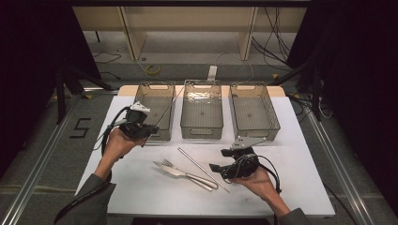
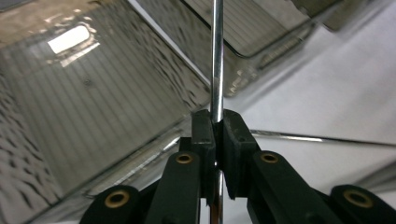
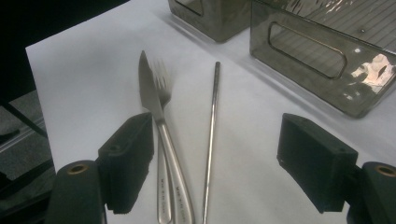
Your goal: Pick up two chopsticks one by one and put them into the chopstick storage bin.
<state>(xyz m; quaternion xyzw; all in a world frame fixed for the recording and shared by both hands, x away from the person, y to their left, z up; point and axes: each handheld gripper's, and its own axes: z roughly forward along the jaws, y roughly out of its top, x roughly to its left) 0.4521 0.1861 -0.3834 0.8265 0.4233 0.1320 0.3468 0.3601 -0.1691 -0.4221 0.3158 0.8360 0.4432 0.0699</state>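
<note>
My left gripper point(image 1: 149, 130) point(image 2: 217, 123) is shut on a thin metal rod point(image 1: 169, 107) point(image 2: 217, 56). The rod slants up and away over the left clear bin point(image 1: 142, 93) point(image 2: 93, 107). A second metal rod point(image 1: 202, 168) point(image 3: 212, 121) lies on the white table cover, beside a knife point(image 1: 180, 172) point(image 3: 149, 93) and a fork point(image 1: 169, 164) point(image 3: 164, 91) that lie side by side. My right gripper point(image 1: 216, 168) point(image 3: 219, 154) stands open just right of them. In the right gripper view the handles and the rod lie on the table between its wide-apart jaws, untouched.
Three clear plastic bins stand in a row at the back of the table: left, middle point(image 1: 202, 131) and right point(image 1: 253, 129). The white cover point(image 1: 141, 187) has bare room in front. Dark floor, cables and a shelf frame lie beyond the table.
</note>
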